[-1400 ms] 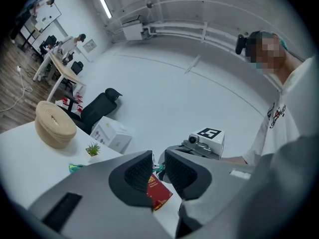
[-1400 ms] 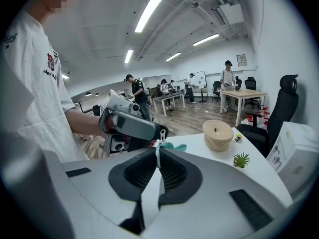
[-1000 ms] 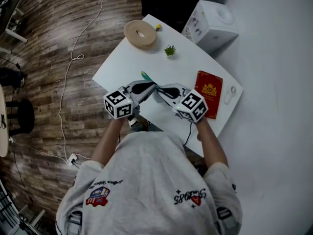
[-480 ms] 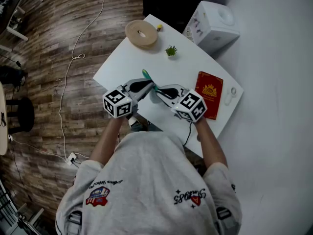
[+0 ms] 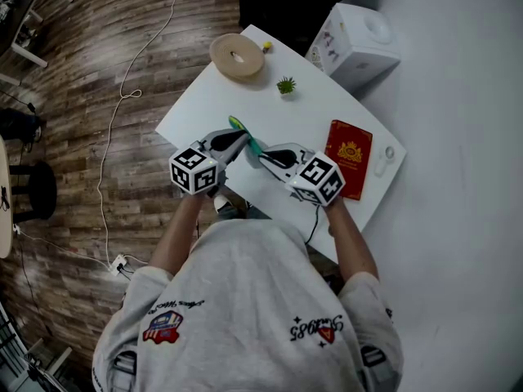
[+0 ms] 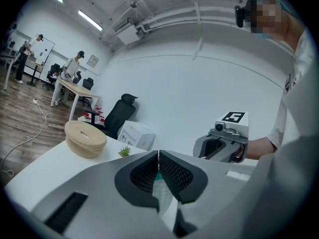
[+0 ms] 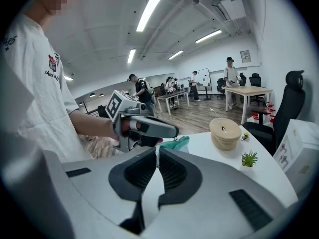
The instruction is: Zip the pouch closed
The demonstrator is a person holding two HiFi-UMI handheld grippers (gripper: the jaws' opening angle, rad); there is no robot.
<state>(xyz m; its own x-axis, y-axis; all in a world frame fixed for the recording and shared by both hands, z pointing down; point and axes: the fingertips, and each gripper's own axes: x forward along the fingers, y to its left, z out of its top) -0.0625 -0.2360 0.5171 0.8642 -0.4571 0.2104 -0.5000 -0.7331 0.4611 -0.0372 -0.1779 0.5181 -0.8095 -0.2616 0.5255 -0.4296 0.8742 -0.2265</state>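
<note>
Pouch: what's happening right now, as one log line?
pouch: held between both grippers | left gripper: shut on pouch | right gripper: shut on pouch | zip: can't tell

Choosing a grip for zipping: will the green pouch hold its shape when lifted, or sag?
Probably floppy: the pouch looks soft and creased where the left gripper pinches it. Likely light: it looks thin, with nothing bulging. It may bunch or twist rather than stay taut when tugged.

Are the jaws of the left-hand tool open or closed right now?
Closed: the left gripper clamps the teal fabric pouch between its jaws.
</note>
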